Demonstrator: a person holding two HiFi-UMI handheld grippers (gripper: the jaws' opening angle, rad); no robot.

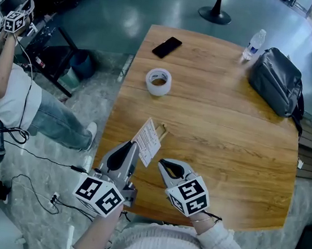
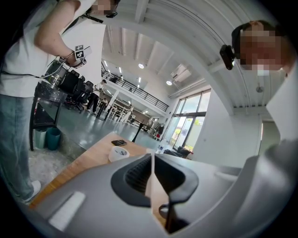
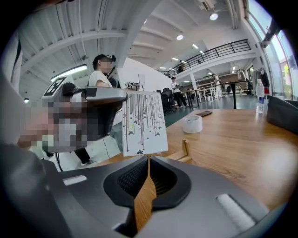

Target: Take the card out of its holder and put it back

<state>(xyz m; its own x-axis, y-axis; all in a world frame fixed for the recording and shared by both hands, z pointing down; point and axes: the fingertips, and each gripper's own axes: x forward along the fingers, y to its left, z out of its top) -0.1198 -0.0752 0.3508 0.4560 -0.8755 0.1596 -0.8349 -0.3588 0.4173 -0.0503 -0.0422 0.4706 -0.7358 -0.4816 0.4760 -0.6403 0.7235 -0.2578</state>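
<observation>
My left gripper is shut on the lower edge of a white card printed with thin lines and small butterflies, and holds it upright above the wooden table. In the left gripper view the card shows edge-on between the closed jaws. The right gripper view has the card facing the camera, clear of the table. Just behind the card stands the small wooden holder, with nothing in it. To the card's right, my right gripper hovers low over the table, shut on nothing.
A roll of white tape lies further back, a black phone beyond it. At the table's far right are a dark bag and a water bottle. A seated person with another gripper is on the left.
</observation>
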